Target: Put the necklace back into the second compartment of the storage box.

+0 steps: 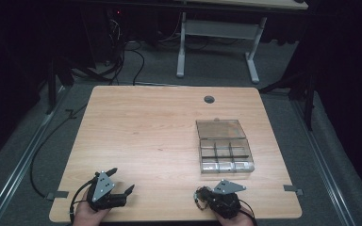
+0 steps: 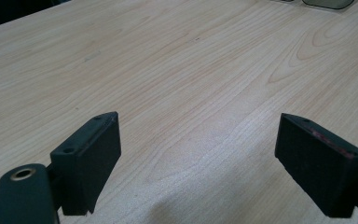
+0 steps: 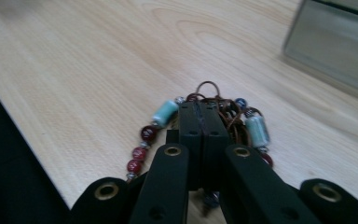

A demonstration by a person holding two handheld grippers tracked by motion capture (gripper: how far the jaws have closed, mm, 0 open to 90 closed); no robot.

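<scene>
Wooden table (image 1: pixel 146 127) under both hands. Near left, the left gripper (image 1: pixel 121 181) sits low with its jaws spread wide over bare wood. Near right, the right gripper (image 3: pixel 203 114) is clamped tight on a beaded bracelet (image 3: pixel 165 112), red and pale-blue beads dangling. Just beyond it, a clear compartment box (image 1: pixel 224 146) lies lid-open.

Dim room, dark surroundings — the table (image 1: pixel 146 122) evenly lit from above; right gripper view blurs toward its far edges.
</scene>
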